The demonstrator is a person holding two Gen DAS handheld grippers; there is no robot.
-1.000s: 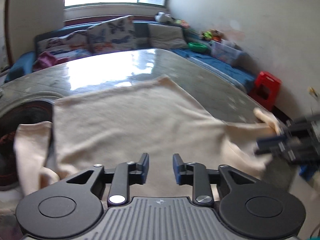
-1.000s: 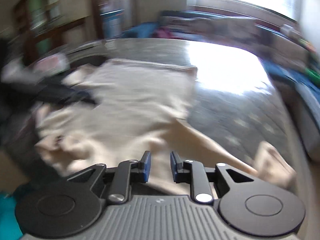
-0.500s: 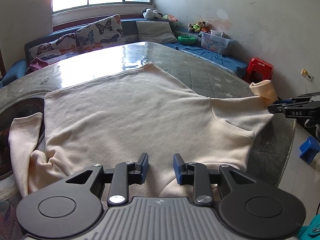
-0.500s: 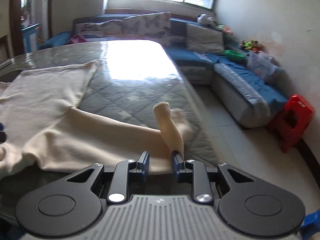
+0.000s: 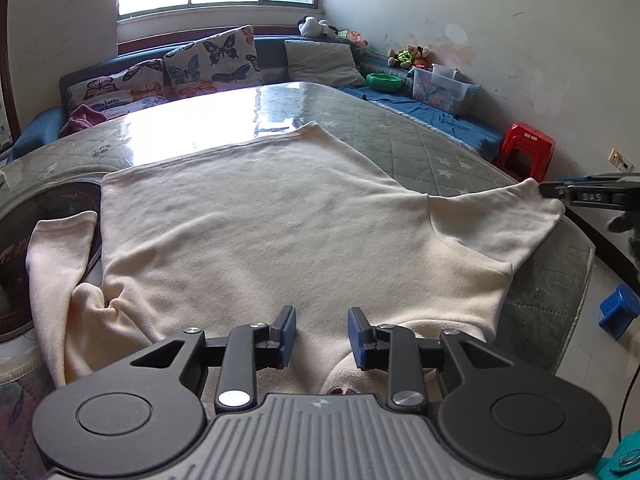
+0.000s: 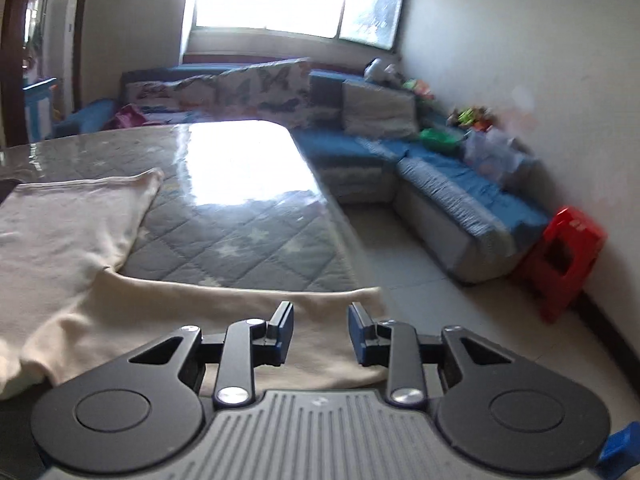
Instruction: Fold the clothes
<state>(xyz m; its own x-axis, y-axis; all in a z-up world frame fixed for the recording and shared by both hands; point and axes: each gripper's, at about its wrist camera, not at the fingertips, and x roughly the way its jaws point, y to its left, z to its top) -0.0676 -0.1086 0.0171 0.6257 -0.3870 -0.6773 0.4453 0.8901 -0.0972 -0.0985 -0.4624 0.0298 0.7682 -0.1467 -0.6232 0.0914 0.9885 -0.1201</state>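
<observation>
A cream sweater [image 5: 260,232] is laid flat on the quilted grey counter [image 5: 420,148], its hem toward the window and its neck toward the near edge. In the left wrist view the whole garment is seen. At the far left, one sleeve [image 5: 60,264] is folded back on itself and hangs over the counter edge, beside a dark round object [image 5: 24,248] whose nature cannot be told. The left gripper [image 5: 322,334] is held over the neck area; its jaws are spread apart, with cloth seen below the gap but not pinched by the blue pads [image 5: 288,332]. At the right of this view, the other sleeve [image 5: 500,224] is stretched out flat to the counter's corner, and the right gripper [image 5: 550,191] is seen from the side just at the cuff; whether it touches the cuff cannot be told from here.

In the right wrist view, which is somewhat blurred, only the sweater's right part [image 6: 60,232] is visible. The outstretched sleeve [image 6: 240,312] is seen lying flat across the near counter [image 6: 248,232] edge. The right gripper [image 6: 320,332] is positioned above the cuff end; its jaws are opening, and the cloth lies beneath the gap, not clamped.

Only this view shows the tiled floor [image 6: 420,292]. A blue sofa [image 6: 460,200] and a red stool [image 6: 560,260] appear in both views.
</observation>
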